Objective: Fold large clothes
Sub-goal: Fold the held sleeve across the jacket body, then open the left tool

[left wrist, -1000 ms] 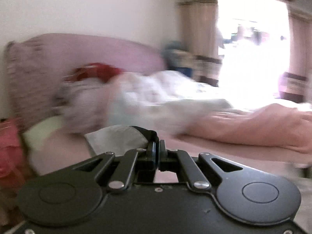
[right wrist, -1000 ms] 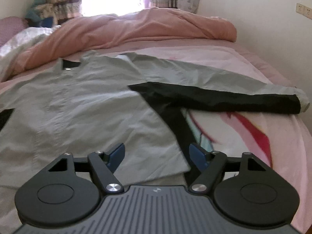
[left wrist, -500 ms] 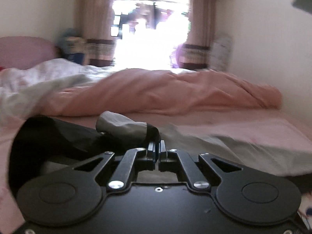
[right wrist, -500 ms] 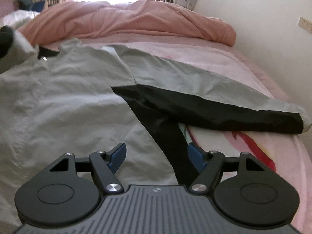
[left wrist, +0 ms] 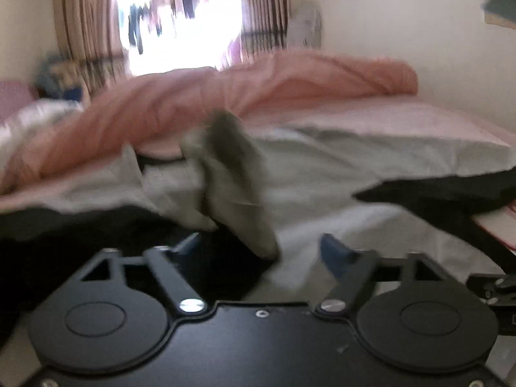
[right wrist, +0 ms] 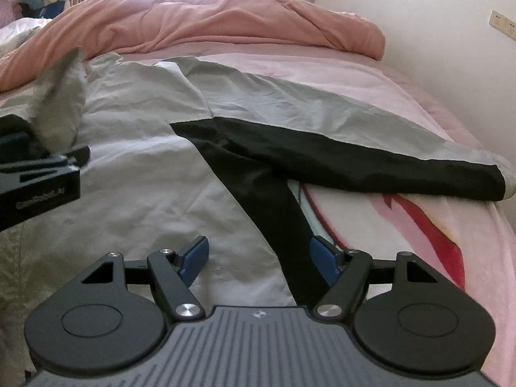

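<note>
the grey and black jacket [right wrist: 154, 174] lies spread on the bed [right wrist: 371, 77]. the left gripper [left wrist: 259, 248] tilts down over it, fingers just sprung apart, its sleeve cuff [left wrist: 232, 174] loose between them. the right gripper [right wrist: 258, 254] angles downward over the jacket's hem, fingers spread, empty.

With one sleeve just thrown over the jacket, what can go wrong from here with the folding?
1. The left gripper has just opened its fingers, and the released sleeve looks bunched and partly upright on the jacket. It may settle crooked or slide off, giving an uneven fold.
2. The other sleeve stretches out to the bed's right side. Its cuff could slip over the edge when pulled.
3. The right gripper, open, hovers over the black side panel and may pinch the sheet too.
</note>
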Demonstrator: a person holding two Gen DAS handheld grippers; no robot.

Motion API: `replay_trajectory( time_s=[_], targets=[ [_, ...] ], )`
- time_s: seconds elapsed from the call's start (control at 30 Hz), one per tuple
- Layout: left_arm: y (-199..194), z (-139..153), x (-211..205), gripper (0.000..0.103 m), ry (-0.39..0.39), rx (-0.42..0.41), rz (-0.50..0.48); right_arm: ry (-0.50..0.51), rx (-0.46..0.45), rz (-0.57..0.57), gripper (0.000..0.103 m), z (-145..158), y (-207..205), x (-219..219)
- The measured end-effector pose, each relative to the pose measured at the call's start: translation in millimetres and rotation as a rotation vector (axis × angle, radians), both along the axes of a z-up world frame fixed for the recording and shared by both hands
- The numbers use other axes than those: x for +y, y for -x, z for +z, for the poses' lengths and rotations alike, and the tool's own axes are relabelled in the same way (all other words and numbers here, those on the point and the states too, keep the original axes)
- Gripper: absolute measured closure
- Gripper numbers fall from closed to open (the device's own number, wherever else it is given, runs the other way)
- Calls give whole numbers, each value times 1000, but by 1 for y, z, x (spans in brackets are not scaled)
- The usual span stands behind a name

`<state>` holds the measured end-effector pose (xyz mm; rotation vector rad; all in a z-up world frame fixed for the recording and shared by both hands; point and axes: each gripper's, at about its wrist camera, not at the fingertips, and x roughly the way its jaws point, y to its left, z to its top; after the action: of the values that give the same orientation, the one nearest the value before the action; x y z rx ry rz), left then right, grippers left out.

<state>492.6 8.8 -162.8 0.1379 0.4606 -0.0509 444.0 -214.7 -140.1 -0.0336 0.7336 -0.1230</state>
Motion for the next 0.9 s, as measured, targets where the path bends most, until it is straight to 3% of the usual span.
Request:
replay_trajectory(
  time_s=[0.1, 0.2, 0.23, 0.27, 0.3, 0.37, 0.53, 0.7, 0.9],
  targets=[
    [11, 4, -8, 19, -42, -61, 1, -18, -4, -4, 18, 0, 0, -4],
    [0, -2, -4, 19, 1, -16, -9, -33, -3, -7, 18, -2, -2, -8],
    [-10, -10, -4, 28, 4, 20, -9, -38, -1, -6, 18, -3, -2, -9],
    [-17, -18, -6, 62, -4, 57, -10, -43, 0, -4, 18, -4, -2, -10],
    [-29, -31, -10, 74, -14, 96, -22, -52, 0, -5, 18, -5, -3, -11],
    [-33, -32, -16, 96, -37, 77, -17, -65, -2, -8, 18, -6, -3, -14],
    [-38, -10, -16, 97, 47, 47, -27, -84, -9, -10, 18, -5, -1, -19],
    [-33, 9, -32, 97, 39, -27, -59, -102, -8, -15, 18, -8, -3, -23],
    [-51, -34, -47, 91, 10, 93, -63, -107, -1, -15, 18, -10, -3, -25]
  ],
)
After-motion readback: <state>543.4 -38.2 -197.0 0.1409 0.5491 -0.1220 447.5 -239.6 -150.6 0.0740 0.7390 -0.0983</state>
